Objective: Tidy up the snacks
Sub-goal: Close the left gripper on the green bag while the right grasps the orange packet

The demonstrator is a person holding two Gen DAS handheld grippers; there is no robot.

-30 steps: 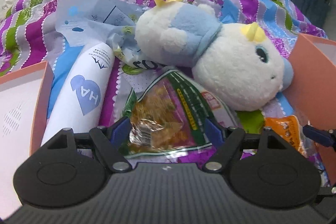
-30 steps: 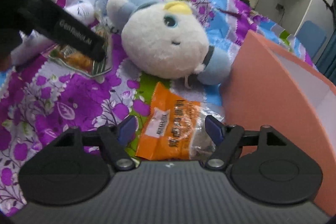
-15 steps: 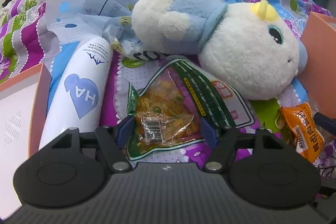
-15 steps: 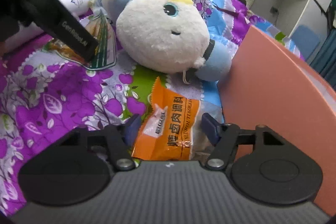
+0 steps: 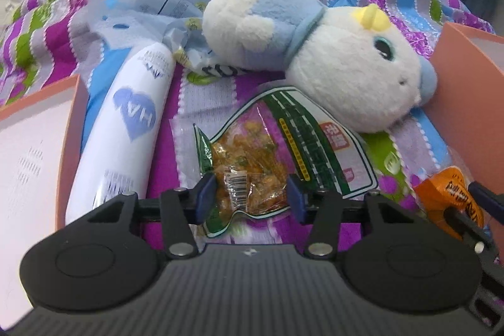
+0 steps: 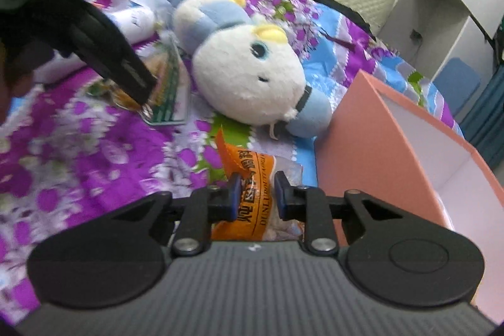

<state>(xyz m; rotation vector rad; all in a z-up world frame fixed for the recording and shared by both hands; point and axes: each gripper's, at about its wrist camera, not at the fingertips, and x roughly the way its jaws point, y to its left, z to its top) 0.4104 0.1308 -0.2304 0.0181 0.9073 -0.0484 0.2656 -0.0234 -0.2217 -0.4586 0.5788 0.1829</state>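
A: How far along is the sorting?

B: Early, I'd judge. On the left, the green snack packet point(image 5: 267, 159) lies on the bed point(image 5: 409, 21) beside the white bottle point(image 5: 126, 128); no snack shows in either pink box point(image 6: 378, 147).

A: And the left gripper point(image 5: 252, 197)?

B: Its fingers point(image 5: 206, 194) are closing, the packet's near end between them; they look to be just touching its sides.

A: The right side?

B: The right gripper point(image 6: 256, 194) is closing too, already pinching the orange snack packet point(image 6: 252, 175) at its middle, just beside the box wall.
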